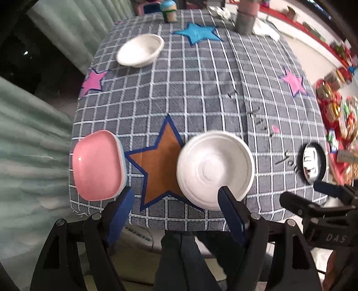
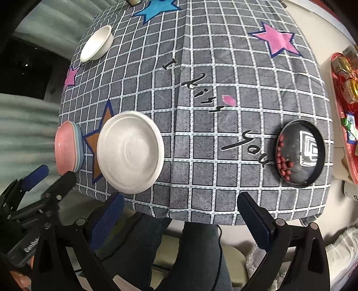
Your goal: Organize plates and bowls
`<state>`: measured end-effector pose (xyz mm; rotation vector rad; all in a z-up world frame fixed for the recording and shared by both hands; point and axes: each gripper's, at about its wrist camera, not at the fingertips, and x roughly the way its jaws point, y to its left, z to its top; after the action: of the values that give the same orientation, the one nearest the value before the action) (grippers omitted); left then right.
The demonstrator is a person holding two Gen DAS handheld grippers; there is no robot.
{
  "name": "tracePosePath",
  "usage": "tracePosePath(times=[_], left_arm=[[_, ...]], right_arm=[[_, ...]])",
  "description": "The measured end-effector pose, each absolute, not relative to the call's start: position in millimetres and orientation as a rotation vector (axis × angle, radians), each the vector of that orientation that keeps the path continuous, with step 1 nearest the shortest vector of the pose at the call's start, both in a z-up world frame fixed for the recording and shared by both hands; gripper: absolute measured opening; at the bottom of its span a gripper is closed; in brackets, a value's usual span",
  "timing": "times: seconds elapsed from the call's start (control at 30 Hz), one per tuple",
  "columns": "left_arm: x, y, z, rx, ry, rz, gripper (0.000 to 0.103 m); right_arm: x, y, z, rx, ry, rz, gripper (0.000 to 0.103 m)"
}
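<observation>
A white round plate [image 1: 216, 169] lies near the table's front edge; it also shows in the right wrist view [image 2: 131, 152]. A pink square plate [image 1: 97, 165] sits on a pale blue one at the front left corner, also in the right wrist view [image 2: 67, 147]. A white bowl [image 1: 139, 50] stands at the far left, also in the right wrist view [image 2: 97, 43]. My left gripper [image 1: 176, 203] is open and empty, just in front of the table edge between both plates. My right gripper [image 2: 181, 206] is open and empty, below the front edge.
A black dish [image 2: 301, 153] with red beans sits at the front right, also in the left wrist view [image 1: 313, 164]. The checked tablecloth [image 2: 201, 67] has star patches. A grey cylinder [image 1: 245, 21] and a small cup [image 1: 170, 11] stand at the back. A red tray [image 2: 344, 112] lies off the right.
</observation>
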<state>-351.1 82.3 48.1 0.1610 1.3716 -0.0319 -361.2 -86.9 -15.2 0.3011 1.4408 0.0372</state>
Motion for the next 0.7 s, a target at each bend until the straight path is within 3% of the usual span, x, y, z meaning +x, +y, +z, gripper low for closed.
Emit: tracePosePath(times=[0.7], left_arm=[[-332,46,51,0.234,1.343,-0.143,0.08]], right_arm=[[-365,-109,-13,0.343,1.416,-0.001,0.102]])
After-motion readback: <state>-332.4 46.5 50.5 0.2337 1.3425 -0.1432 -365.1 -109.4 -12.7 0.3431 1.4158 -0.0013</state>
